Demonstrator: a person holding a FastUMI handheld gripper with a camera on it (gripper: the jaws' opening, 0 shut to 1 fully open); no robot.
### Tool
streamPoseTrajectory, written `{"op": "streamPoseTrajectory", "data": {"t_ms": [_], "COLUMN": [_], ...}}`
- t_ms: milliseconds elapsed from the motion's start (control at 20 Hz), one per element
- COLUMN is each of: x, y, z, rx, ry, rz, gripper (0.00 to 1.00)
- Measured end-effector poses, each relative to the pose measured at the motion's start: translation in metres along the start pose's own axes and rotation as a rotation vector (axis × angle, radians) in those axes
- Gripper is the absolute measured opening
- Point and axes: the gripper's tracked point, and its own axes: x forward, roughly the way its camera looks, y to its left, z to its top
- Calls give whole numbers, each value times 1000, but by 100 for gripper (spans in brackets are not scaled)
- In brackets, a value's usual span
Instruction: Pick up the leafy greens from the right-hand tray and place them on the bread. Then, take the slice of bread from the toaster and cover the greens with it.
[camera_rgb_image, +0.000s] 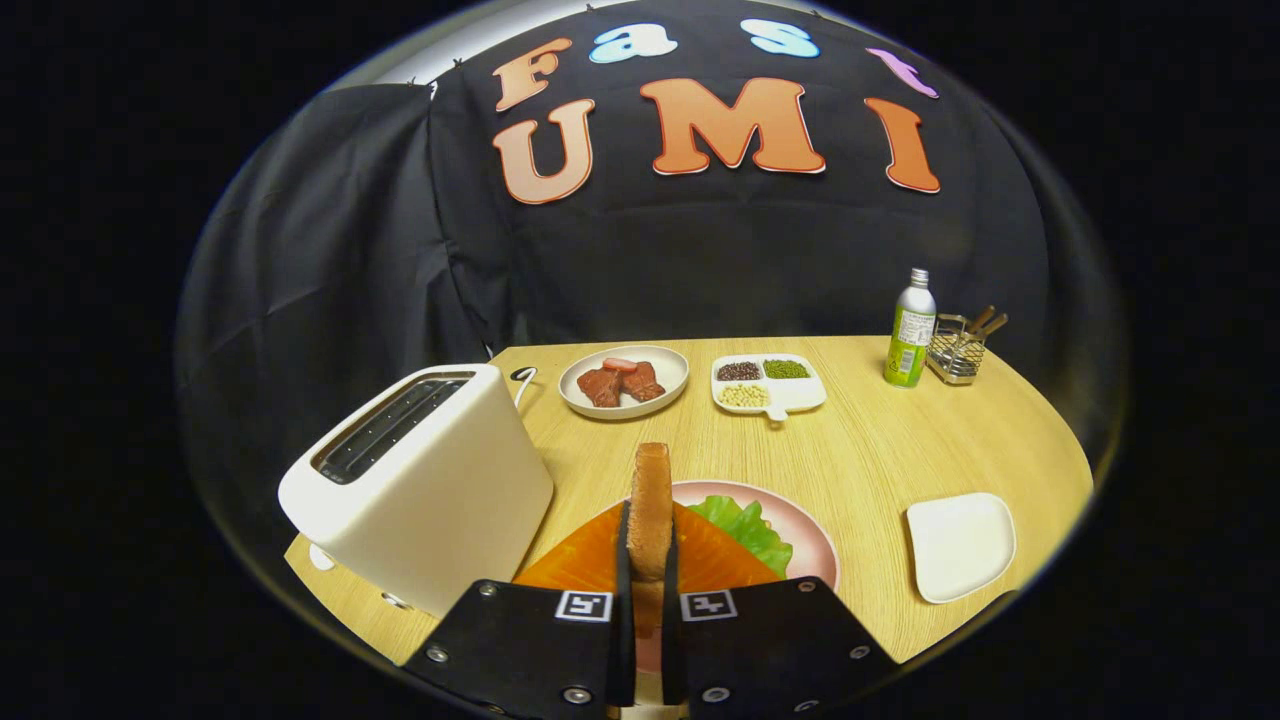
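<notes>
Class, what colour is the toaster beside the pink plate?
White, clearest in the gripper view: the toaster stands beside the tongs, which are shut on the bread slice.

The toaster (420, 480) crowds the lower left beside the gripper (647, 560), clamped on bread (652, 505). Lower right: bare table (860, 450) around a white tray (960, 545).

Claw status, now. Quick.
Claw: shut on the slice of bread, held upright on edge between both fingers, above the pink plate with the leafy greens, beside the toaster.
</notes>
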Motion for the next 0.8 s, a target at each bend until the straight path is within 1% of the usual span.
{"op": "streamPoseTrajectory", "data": {"t_ms": [50, 100, 200, 250, 300, 450, 550, 800], "x": [1, 2, 3, 4, 5, 9, 12, 18], "y": [-6, -13, -27, -34, -42, -58, -67, -89], "z": [-2, -4, -8, -12, -14, -26, -35, -46], "rx": [0, 1, 14, 26, 31, 36, 42, 24], "ry": [5, 12, 27, 33, 40, 74, 97, 118], "rz": [-10, -22, -55, -74, -91, -126, -140, -176], "gripper": [14, 15, 23, 30, 33, 54, 60, 62]}}
